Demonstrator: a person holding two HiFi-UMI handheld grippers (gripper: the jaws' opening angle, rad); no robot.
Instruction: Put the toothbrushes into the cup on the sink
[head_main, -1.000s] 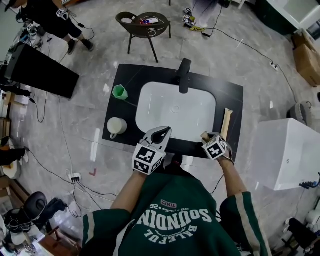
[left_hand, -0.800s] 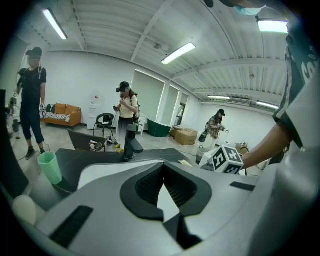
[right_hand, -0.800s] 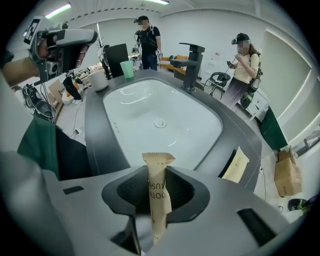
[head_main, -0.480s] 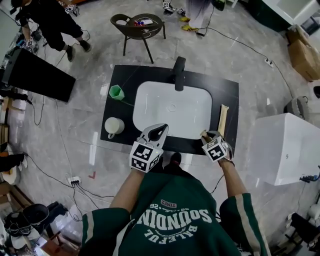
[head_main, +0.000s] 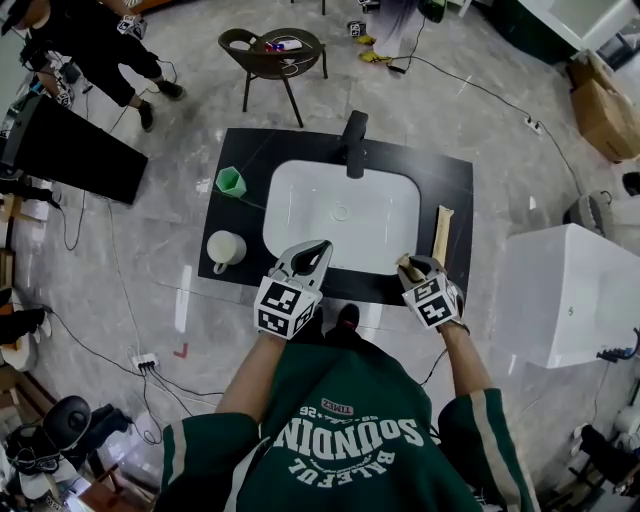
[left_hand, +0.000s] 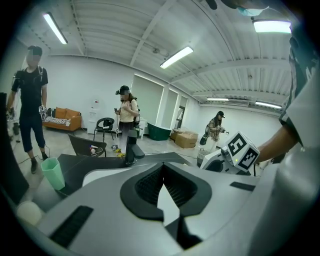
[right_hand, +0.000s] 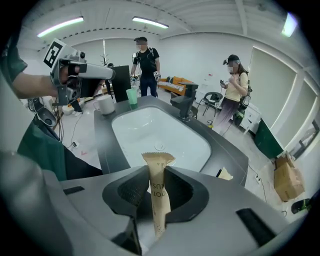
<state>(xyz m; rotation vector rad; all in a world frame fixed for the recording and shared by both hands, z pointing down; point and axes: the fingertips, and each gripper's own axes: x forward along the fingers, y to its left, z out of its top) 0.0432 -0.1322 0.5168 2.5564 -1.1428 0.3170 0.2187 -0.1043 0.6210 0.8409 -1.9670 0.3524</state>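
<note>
My right gripper (head_main: 415, 270) (right_hand: 156, 172) is shut on a paper-wrapped toothbrush (head_main: 408, 264) (right_hand: 159, 187), held upright above the front right of the black counter (head_main: 455, 190). Its jaws have just been closing with the toothbrush between them. A second wrapped toothbrush (head_main: 440, 234) (right_hand: 225, 173) lies on the counter right of the white sink (head_main: 300, 225). The green cup (head_main: 231, 181) (left_hand: 52, 172) (right_hand: 131, 96) stands at the counter's left, far from both grippers. My left gripper (head_main: 308, 258) (left_hand: 162, 167) hovers at the sink's front edge, shut with nothing in it.
A white mug (head_main: 226, 248) (left_hand: 29, 212) stands in front of the green cup. A black faucet (head_main: 355, 143) (right_hand: 184, 106) rises behind the basin. A chair (head_main: 272, 55) and several people stand beyond the counter. A white cabinet (head_main: 565, 300) is at the right.
The right gripper has risen a little from the counter with the wrapped toothbrush in it. The left gripper has kept its place.
</note>
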